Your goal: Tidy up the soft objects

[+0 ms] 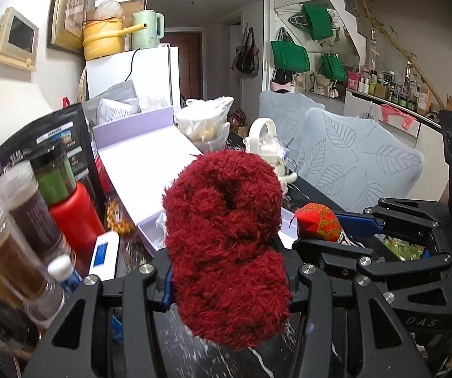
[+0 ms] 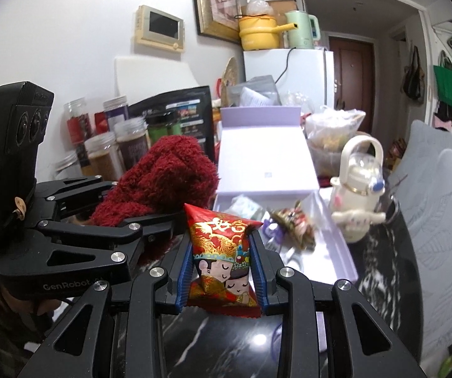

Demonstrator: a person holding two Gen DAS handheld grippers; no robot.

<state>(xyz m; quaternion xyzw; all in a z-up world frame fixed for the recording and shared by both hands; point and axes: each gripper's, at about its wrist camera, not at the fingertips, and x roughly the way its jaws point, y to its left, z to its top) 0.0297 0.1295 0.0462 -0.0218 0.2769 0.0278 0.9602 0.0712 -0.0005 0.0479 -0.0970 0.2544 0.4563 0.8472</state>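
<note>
crowded dark marbled tabletop (image 2: 241, 343). along the left side stand clear jars (image 1: 21, 220) with brown contents, a green-filled jar (image 1: 54, 173) on a red bottle (image 1: 76, 217), and a black printed pouch (image 1: 52, 138) behind them. a white-and-blue device (image 1: 103, 252) lies flat near the red bottle. down the middle runs an open lilac box (image 2: 267, 157), its lid upright at the far end and small wrapped items lying in its near tray. beyond it a clear bag of food (image 2: 333, 129); to the right a white toy-shaped flask (image 2: 358, 189) with a loop handle, then a pale leaf-patterned chair cover (image 1: 352, 157). behind, a white fridge (image 2: 292, 72) carries a yellow pot (image 2: 257, 31) and a green kettle (image 2: 300, 30).

left gripper (image 1: 229, 280): jaws clenched on a fluffy dark-red soft bundle (image 1: 226, 239), held up off the tabletop. the bundle's long axis runs up and away from the jaws, its folded upper end toward the lilac box; its lower end hangs below the pads. from the right wrist view the bundle (image 2: 163, 176) leans up toward the jars.

right gripper (image 2: 223, 271): jaws clenched on a red-and-gold snack packet (image 2: 223, 252) printed with two cartoon figures, pinched on its two side edges. the packet stands upright, long axis vertical, printed face toward the camera, crimped top edge pointing up in front of the box tray. it is also off the tabletop.

the two grippers sit side by side, near each other; the left's black linkage fills the lower left of the right wrist view, just beside the packet.
</note>
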